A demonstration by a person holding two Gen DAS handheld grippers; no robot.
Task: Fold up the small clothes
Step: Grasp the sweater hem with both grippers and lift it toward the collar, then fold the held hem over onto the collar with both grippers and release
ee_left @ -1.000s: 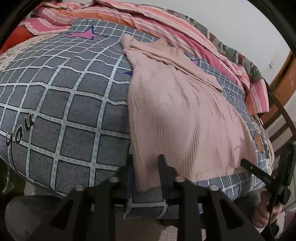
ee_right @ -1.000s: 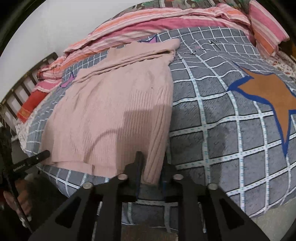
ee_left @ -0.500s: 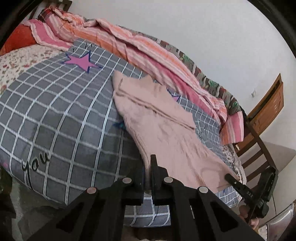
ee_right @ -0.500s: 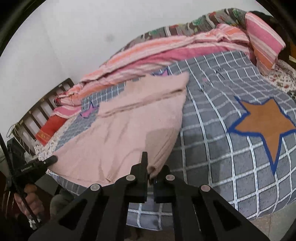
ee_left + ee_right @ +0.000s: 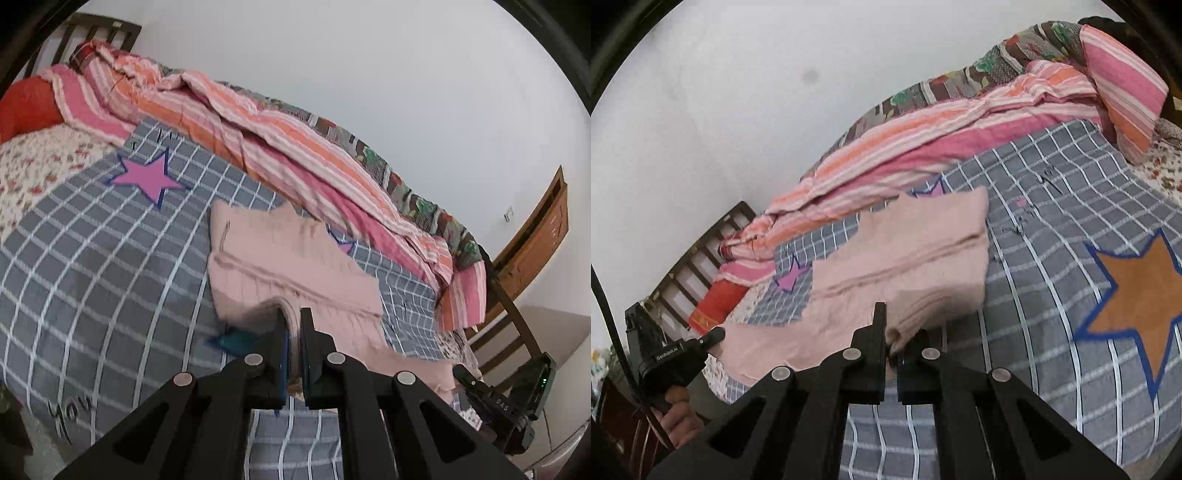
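1. well, the pink knitted sweater [image 5: 291, 258] lies on the grey checked quilt [image 5: 92, 266] that covers the bed, with its far part flat on the quilt and its near edge lifted off the surface.
2. at its far end a folded band of the same knit lies across the body of the sweater, seen clearly from the right wrist view [image 5: 908, 251].
3. the left gripper [image 5: 293, 325] is clamped on one near corner of the sweater; pink fabric shows pinched between its two black fingers, which stand almost together.
4. the right gripper [image 5: 892, 332] is likewise closed on the other near corner, with a bunch of pink knit squeezed between its fingers.
5. between the two grips the raised hem sags in a shallow curve above the quilt.
6. in the right wrist view the left gripper shows at the lower left edge, with a hand [image 5: 677, 417] wrapped round its handle.
7. the quilt carries a purple star [image 5: 147, 179] on one side of the sweater and an orange star [image 5: 1137, 295] on the other.
8. behind the sweater a striped pink and orange blanket [image 5: 258, 136] is heaped along the white wall [image 5: 369, 74].
9. a red pillow [image 5: 26, 110] sits by the dark slatted headboard [image 5: 701, 251].
10. a wooden chair [image 5: 532, 240] stands past the foot of the bed.
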